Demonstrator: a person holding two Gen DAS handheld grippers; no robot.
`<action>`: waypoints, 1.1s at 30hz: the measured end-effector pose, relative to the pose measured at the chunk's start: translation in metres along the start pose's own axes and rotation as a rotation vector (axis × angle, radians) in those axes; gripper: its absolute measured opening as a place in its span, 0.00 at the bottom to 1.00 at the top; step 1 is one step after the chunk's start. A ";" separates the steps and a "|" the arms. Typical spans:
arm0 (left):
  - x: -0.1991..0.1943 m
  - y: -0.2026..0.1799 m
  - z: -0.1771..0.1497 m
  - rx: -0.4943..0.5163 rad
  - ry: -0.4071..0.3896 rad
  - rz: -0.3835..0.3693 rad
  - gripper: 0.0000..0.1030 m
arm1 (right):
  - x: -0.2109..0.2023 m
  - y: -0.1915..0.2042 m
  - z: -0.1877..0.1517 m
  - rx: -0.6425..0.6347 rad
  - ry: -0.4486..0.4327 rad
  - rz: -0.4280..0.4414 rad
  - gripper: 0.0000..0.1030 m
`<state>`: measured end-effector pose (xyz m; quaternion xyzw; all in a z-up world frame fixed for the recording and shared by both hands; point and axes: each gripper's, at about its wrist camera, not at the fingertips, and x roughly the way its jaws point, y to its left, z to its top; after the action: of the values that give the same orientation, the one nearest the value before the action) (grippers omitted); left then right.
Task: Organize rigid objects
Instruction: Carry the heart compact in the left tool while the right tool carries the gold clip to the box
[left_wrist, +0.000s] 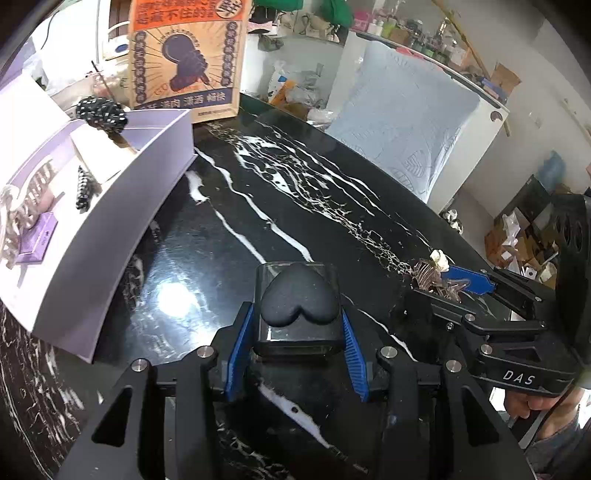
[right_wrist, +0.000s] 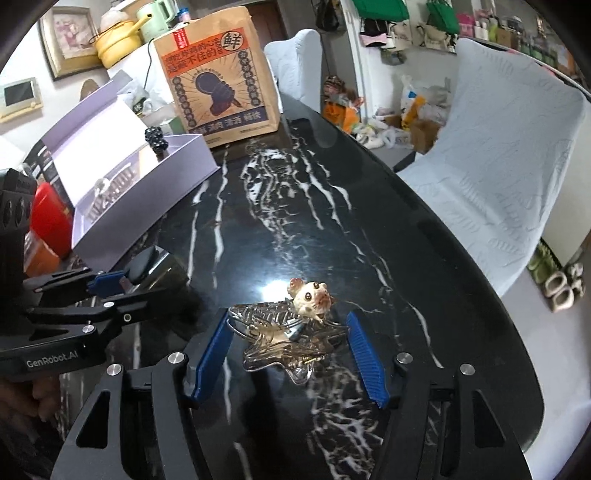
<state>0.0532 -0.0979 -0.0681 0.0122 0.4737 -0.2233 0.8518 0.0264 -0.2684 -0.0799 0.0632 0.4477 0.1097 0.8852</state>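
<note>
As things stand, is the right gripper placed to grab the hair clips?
Probably yes. The right gripper straddles the hair clips on the table, jaws open on either side, with nothing between pads and clips.

I've got a dark translucent square case (left_wrist: 295, 306) with a black heart on its lid, upright on the marble and pinched at both sides. Over to the right sits a clear star-shaped hair claw (right_wrist: 284, 341), lying flat, with a little cream cat-face charm (right_wrist: 314, 297) at its far edge. In the open lilac box (left_wrist: 122, 206) I see a pale claw clip (left_wrist: 22, 218), a black-and-white dotted clip (left_wrist: 84, 190) and a dotted scrunchie (left_wrist: 101, 114) perched at the back.
</note>
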 end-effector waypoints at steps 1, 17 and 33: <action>-0.002 0.002 0.000 -0.005 -0.003 0.001 0.44 | 0.000 0.002 0.000 -0.001 0.002 0.011 0.61; -0.045 0.028 -0.023 -0.072 -0.079 0.057 0.44 | 0.001 0.056 0.003 -0.082 0.023 0.146 0.62; -0.097 0.057 -0.057 -0.159 -0.166 0.129 0.44 | -0.016 0.122 -0.003 -0.232 0.001 0.247 0.62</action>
<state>-0.0142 0.0020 -0.0315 -0.0437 0.4159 -0.1301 0.8990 -0.0023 -0.1548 -0.0434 0.0149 0.4214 0.2688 0.8660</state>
